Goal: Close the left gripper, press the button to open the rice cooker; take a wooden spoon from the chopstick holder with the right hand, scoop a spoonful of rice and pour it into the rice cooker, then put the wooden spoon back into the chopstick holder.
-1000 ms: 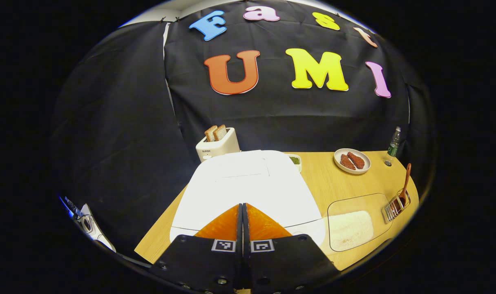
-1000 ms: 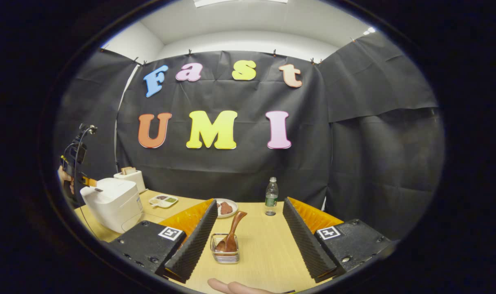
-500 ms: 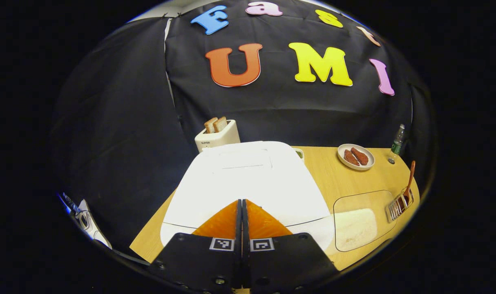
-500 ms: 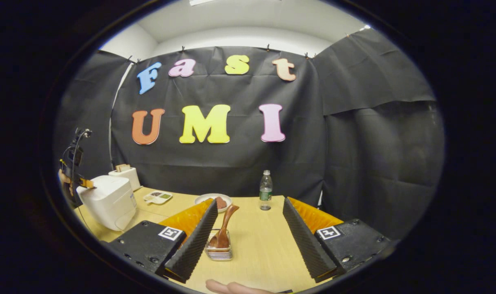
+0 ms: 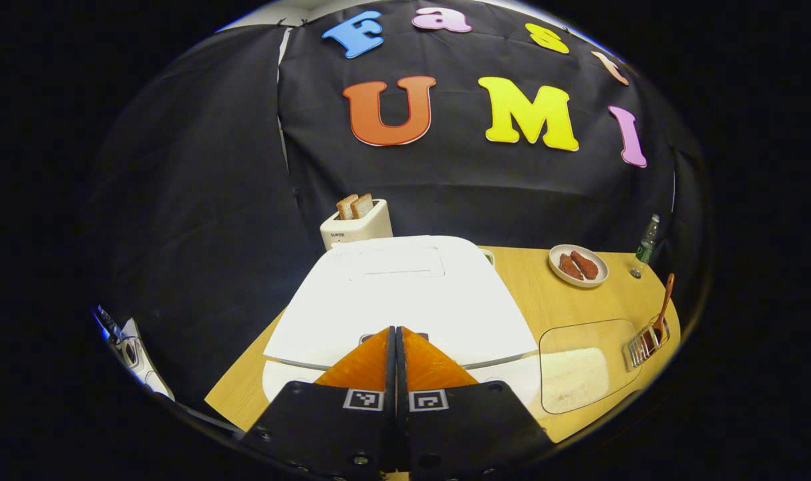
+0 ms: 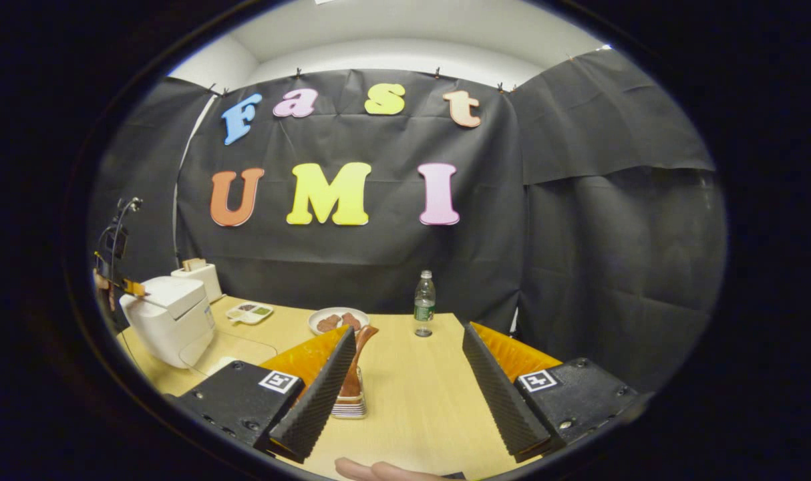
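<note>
The left gripper [image 5: 397,332] is seen with its fingers pressed together, tips set at the front edge of the white, square-lidded rice cooker [image 5: 405,294], whose lid is slightly raised with a thin gap along its front. Whether the tips touch the button cannot be told. To the right of these fingers lie a clear tray of white rice [image 5: 576,374] and a small wire chopstick holder [image 5: 642,344] with a brown wooden spoon [image 5: 663,307] standing in it.

The right gripper [image 6: 405,374] is held with its fingers wide apart above the light wooden table [image 6: 419,401]. The holder and spoon are seen just beside its left finger, partly hidden by it.
</note>
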A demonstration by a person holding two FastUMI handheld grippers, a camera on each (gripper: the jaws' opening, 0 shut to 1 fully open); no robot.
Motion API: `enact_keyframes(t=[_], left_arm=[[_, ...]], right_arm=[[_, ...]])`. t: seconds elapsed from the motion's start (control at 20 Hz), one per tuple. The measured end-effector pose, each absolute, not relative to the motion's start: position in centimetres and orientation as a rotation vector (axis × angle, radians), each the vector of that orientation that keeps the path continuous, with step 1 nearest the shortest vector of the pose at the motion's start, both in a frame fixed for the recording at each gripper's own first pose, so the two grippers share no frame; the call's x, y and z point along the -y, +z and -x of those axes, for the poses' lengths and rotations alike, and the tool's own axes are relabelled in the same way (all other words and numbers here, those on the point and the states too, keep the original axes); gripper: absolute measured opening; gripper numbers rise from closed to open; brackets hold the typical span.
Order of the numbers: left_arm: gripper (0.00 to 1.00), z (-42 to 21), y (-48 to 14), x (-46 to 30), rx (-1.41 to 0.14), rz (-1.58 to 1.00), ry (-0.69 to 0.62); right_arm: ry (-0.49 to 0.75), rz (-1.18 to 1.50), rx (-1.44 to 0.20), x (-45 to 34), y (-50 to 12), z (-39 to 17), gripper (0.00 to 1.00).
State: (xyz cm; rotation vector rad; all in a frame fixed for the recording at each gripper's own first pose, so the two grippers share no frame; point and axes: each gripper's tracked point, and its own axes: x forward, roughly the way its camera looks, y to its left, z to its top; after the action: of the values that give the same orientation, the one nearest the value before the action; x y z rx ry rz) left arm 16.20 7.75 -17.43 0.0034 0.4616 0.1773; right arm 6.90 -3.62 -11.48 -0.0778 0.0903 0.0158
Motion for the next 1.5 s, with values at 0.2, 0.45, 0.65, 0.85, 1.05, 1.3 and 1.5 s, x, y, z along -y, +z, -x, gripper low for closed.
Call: enact_keyframes(t=[0.2, 0.45, 0.65, 0.85, 1.05, 1.3, 1.5], left_arm=[[0.02, -13.7, -13.5, -7.6, -0.381, -0.017, 0.153], [0.55, -9.0, -10.1, -7.3, -0.296, -0.05, 0.151], [0.8, -5.6, -7.8, -6.9, -0.208, -0.008, 0.15], [0.84, -2.4, -6.3, -5.2, -0.11, -0.003, 0.085], [0.97, 0.4, -5.6, -4.4, -0.033, 0.024, 0.075], [0.96, 3.0, -6.6, -3.6, 0.003, 0.059, 0.06], [0.96, 4.2, -7.0, -3.6, 0.03, 0.037, 0.059]], right_arm=[[0.01, 0.082, -0.091, 3.6, -11.6, -7.1, 1.0], [-0.003, 0.069, -0.127, 3.8, -12.4, -8.0, 1.0], [0.024, 0.068, -0.149, 3.1, -13.7, -8.9, 1.0], [0.081, 0.05, -0.149, 1.5, -15.0, -10.6, 1.0], [0.134, 0.019, -0.165, 0.2, -17.1, -13.3, 1.0], [0.181, -0.054, -0.252, -1.2, -21.2, -17.8, 1.0], [0.205, -0.081, -0.343, -2.4, -24.9, -21.5, 1.0]])
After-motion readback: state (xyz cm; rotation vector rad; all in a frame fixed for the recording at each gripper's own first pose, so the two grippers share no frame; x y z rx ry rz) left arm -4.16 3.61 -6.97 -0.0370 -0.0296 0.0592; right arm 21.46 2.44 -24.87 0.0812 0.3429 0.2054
